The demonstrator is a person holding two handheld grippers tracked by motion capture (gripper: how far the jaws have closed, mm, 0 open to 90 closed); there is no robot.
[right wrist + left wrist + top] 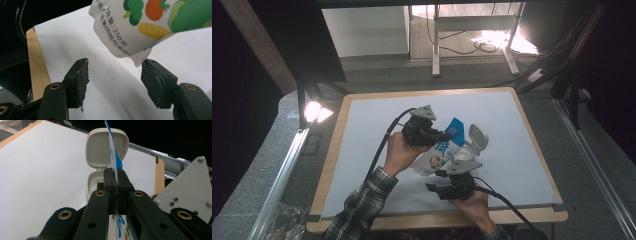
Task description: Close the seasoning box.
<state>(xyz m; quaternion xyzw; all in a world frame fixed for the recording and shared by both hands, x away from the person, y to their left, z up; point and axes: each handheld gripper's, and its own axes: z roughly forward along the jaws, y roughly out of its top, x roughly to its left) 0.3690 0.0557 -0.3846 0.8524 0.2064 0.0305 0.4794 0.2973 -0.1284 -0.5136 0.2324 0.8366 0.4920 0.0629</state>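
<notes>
One pouch pinched in left tool (above right tool).

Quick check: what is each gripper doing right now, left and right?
Left gripper: shut on the top edge of the pouch.
Right gripper: open, jaws below the pouch's bottom corner, holding nothing.

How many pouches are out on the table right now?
1. The pouch is held up over the middle of the white mat, its top edge pinched in the left tool, beside the open container. None seems hidden.
</notes>
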